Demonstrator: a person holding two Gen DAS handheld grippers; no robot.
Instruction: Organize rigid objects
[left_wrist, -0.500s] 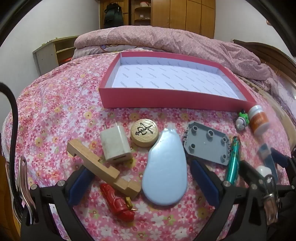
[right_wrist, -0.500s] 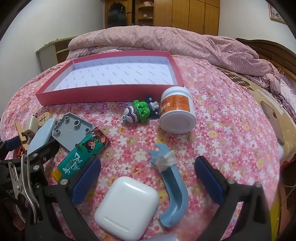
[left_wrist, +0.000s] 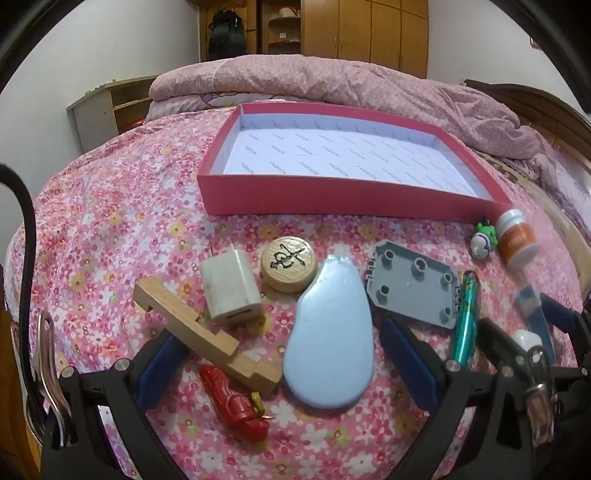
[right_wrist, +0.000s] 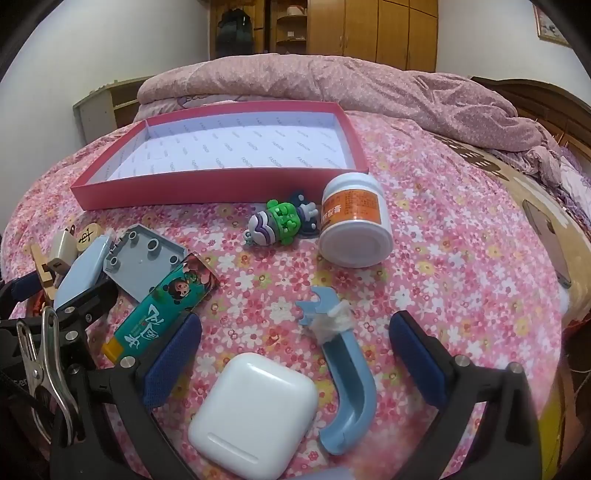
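Little moved since half-second-earlier views: both grippers hover as before, objects unshifted on bed. Left gripper (left_wrist: 282, 363) spread wide, empty, flanking wooden block (left_wrist: 201, 334) and pale blue oval piece (left_wrist: 330, 339). Right gripper (right_wrist: 295, 360) likewise spread, empty, around white earbud case (right_wrist: 255, 410) and blue curved piece (right_wrist: 347, 384). We judge first pick pending: centre on one item, avoid neighbours. Pink tray (left_wrist: 332, 201) far side, nothing inside.
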